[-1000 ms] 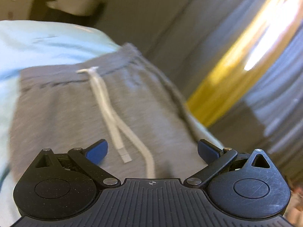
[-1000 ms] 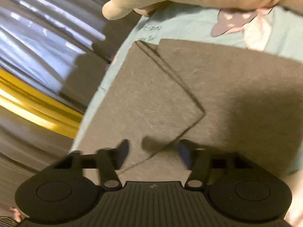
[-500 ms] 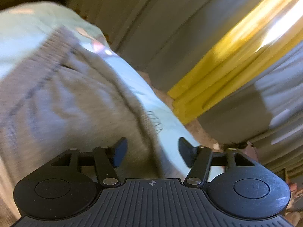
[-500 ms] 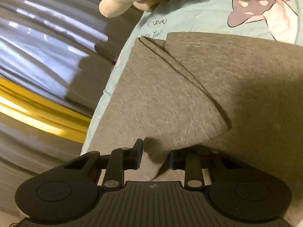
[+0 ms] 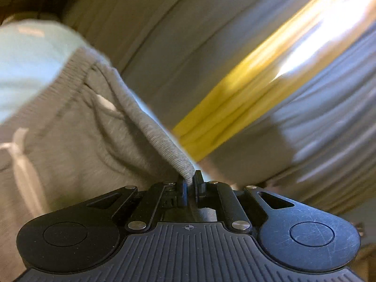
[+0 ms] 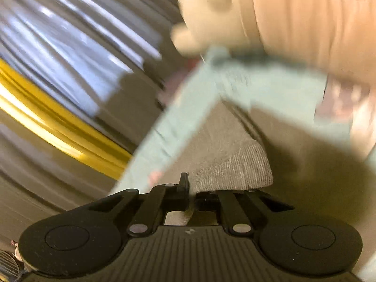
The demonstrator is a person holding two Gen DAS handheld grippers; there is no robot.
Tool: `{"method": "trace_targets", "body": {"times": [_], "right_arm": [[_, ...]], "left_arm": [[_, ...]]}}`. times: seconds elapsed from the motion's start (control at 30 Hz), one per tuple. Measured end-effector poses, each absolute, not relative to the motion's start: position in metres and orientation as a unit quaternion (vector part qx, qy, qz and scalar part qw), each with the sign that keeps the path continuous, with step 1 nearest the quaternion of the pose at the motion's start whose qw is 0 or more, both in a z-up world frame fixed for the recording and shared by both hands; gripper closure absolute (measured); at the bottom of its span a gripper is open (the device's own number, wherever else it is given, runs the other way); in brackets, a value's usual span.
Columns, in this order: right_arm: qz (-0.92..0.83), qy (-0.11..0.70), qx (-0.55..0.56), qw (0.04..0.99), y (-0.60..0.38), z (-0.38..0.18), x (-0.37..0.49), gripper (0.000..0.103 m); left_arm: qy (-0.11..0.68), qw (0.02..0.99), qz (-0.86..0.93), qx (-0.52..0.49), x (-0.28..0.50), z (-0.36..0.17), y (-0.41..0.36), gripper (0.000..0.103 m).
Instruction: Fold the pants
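Grey sweatpants (image 5: 77, 136) with a white drawstring (image 5: 22, 155) lie on a light blue bed sheet (image 5: 25, 56). My left gripper (image 5: 190, 183) is shut on the ribbed waistband edge (image 5: 164, 145), which rises taut from the bed to the jaws. In the right wrist view my right gripper (image 6: 191, 188) is shut on a ribbed cuff of the pants (image 6: 235, 166) and lifts it above the sheet (image 6: 270, 89). The right view is blurred by motion.
Grey and yellow curtains (image 5: 270, 89) hang beside the bed, also in the right wrist view (image 6: 58, 98). A beige plush toy (image 6: 270, 16) lies at the far end of the bed. A printed patch (image 6: 340, 98) shows on the sheet.
Both grippers have closed on the pants: the left on the waistband edge, the right on the cuff. Both are lifting the fabric, and the views have swung.
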State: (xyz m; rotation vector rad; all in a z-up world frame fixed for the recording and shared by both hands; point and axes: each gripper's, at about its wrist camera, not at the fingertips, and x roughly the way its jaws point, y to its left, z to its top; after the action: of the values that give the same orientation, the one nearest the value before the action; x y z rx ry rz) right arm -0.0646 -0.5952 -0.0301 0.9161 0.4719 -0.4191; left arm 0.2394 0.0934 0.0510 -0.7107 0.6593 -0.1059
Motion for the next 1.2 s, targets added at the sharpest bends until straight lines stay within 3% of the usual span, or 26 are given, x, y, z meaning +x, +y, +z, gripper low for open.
{"method": "trace_targets", "body": {"times": [0.1,0.2,0.4,0.5,0.53,0.57,0.6,0.7,0.73,0.77,0.8,0.83,1.0,1.2], "right_arm": [[-0.202,0.2,0.416,0.864,-0.605,-0.003,-0.103,0.098],[-0.211,0.21,0.394,0.869,-0.607,-0.003,-0.138,0.098],[-0.266,0.328,0.42,0.804,-0.618,-0.08,-0.15,0.097],[-0.271,0.33,0.425,0.798,-0.614,-0.093,-0.145,0.09],[-0.266,0.325,0.437,0.795,-0.614,-0.093,-0.145,0.086],[-0.259,0.32,0.446,0.794,-0.614,-0.092,-0.145,0.075],[-0.253,0.318,0.449,0.796,-0.614,-0.092,-0.143,0.069],[-0.253,0.322,0.445,0.796,-0.612,-0.095,-0.131,0.073],[-0.253,0.326,0.441,0.797,-0.612,-0.094,-0.129,0.078],[-0.254,0.329,0.433,0.8,-0.609,-0.092,-0.129,0.098],[-0.262,0.333,0.418,0.804,-0.606,-0.087,-0.129,0.098],[-0.263,0.332,0.406,0.81,-0.604,-0.08,-0.131,0.098],[-0.253,0.305,0.356,0.846,-0.595,-0.055,-0.149,0.098],[-0.278,0.351,0.345,0.825,-0.604,-0.088,-0.151,0.098]], "left_arm": [[0.293,0.888,-0.07,-0.347,0.147,0.06,0.112,0.095],[0.316,0.881,-0.049,-0.349,0.065,0.026,0.126,0.095],[0.407,0.834,0.004,-0.372,0.023,-0.062,0.155,0.091],[0.368,0.851,0.042,-0.372,0.027,-0.054,0.173,0.065],[0.354,0.861,0.057,-0.36,0.029,-0.049,0.175,0.034],[0.344,0.868,0.072,-0.352,0.031,-0.046,0.178,0.013],[0.34,0.868,0.09,-0.35,0.033,-0.045,0.18,0.013],[0.361,0.845,0.086,-0.384,0.049,-0.052,0.191,0.031],[0.369,0.838,0.095,-0.391,0.05,-0.057,0.192,0.042],[0.379,0.832,0.101,-0.392,0.06,-0.062,0.186,0.063],[0.385,0.83,0.108,-0.388,0.073,-0.061,0.187,0.077],[0.386,0.834,0.109,-0.379,0.076,-0.058,0.188,0.083],[0.359,0.858,0.104,-0.351,0.063,-0.044,0.187,0.086],[0.378,0.853,0.128,-0.336,0.052,-0.037,0.188,0.086]]}}
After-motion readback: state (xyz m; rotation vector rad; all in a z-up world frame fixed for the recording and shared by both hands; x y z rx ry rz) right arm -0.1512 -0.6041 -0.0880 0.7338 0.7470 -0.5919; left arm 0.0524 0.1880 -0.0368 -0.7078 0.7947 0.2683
